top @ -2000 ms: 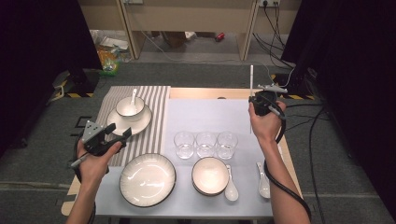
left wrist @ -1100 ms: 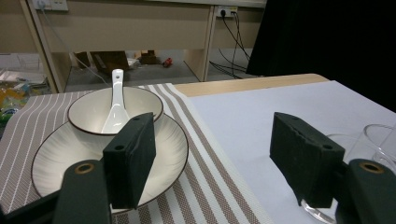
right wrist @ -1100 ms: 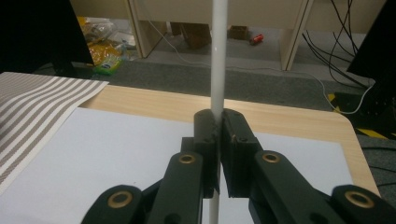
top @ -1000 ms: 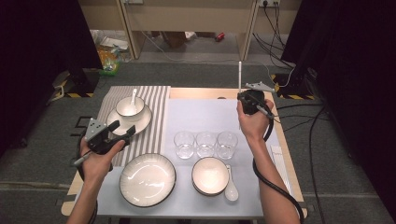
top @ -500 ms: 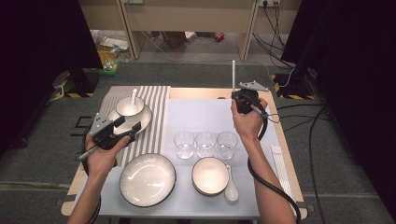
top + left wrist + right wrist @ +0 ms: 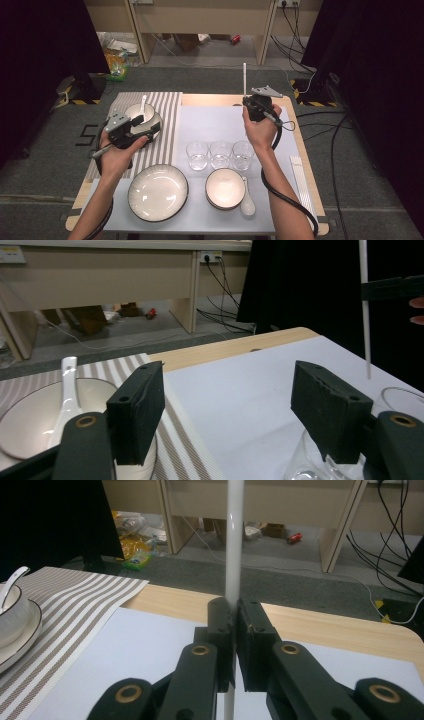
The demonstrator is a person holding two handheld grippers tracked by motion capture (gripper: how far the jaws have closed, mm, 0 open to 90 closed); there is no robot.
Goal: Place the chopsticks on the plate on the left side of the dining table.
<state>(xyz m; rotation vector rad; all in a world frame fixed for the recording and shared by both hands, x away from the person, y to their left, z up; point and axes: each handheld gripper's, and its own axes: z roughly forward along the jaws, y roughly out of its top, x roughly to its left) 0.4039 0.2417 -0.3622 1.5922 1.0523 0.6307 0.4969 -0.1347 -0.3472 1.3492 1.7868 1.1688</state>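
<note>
Leftward goes the right tool, carried in from the far right corner of the worktop across these last two seconds and now hanging over its far edge, above the pale sheet. Clamped between its black jaws, pressed tight together on it, is the long thin white stick, standing upright and poking well above the tool. From the right gripper view you see that stick rising straight out of the closed pads, dead vertical.

Over on the left, the left tool has crept up and in towards the white bowl with its white spoon, sitting on a plate on the grey-and-white striped mat. Its jaws stand wide apart, nothing between them; the left gripper view shows bare worktop through the gap.

Now, that stick looks light, stiff and slick, most likely a chopstick, so I'd judge it could swivel or slide in the pads if bumped. The hold sits low on the shaft, which leaves a long free end to swing about. A grip nearer the middle would steady it better.

Three clear drinking glasses stand in a row just near of the right hand, fragile and easy to knock over. Nearer still lie a large ribbed white plate and a white bowl with a white spoon beside it.
</note>
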